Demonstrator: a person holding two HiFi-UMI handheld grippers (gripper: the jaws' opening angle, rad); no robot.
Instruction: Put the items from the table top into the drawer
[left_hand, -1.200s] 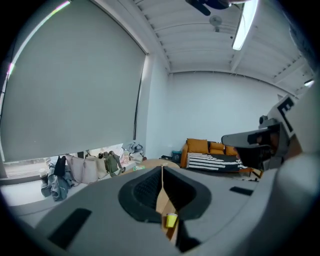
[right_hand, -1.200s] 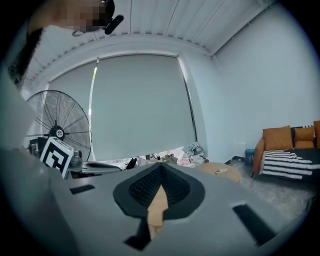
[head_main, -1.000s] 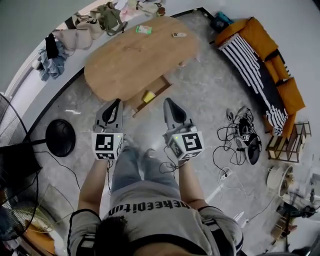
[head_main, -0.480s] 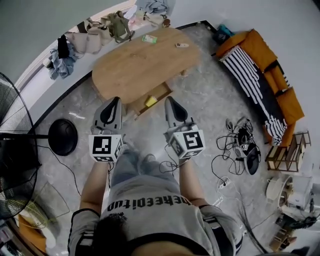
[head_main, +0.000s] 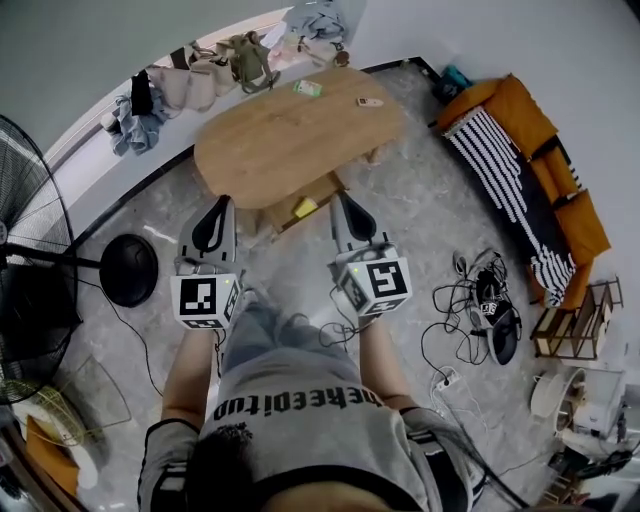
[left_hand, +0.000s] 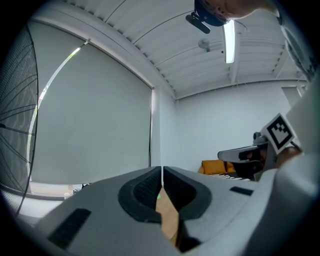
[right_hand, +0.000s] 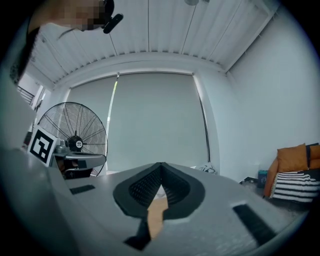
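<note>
An oval wooden table (head_main: 290, 140) stands ahead of me on the floor. A green item (head_main: 307, 88) and a small pale item (head_main: 370, 102) lie near its far edge. Under the near edge a wooden drawer (head_main: 325, 186) stands pulled out with a yellow thing (head_main: 305, 207) in it. My left gripper (head_main: 221, 203) and right gripper (head_main: 343, 198) are held side by side, short of the table, both shut and empty. In the left gripper view, the left gripper (left_hand: 162, 171) has its jaws pressed together, with a sliver of table behind. The right gripper (right_hand: 160, 168) looks the same.
A large floor fan (head_main: 35, 260) and a black round base (head_main: 128, 270) stand at the left. Clothes and bags (head_main: 215, 65) lie along the far wall. An orange sofa with a striped blanket (head_main: 515, 150) is at the right, and tangled cables (head_main: 480, 305) lie beside it.
Both grippers have risen a little and still sit side by side, shut. The head view has shifted, so the table sits further right and the fan shows more.
</note>
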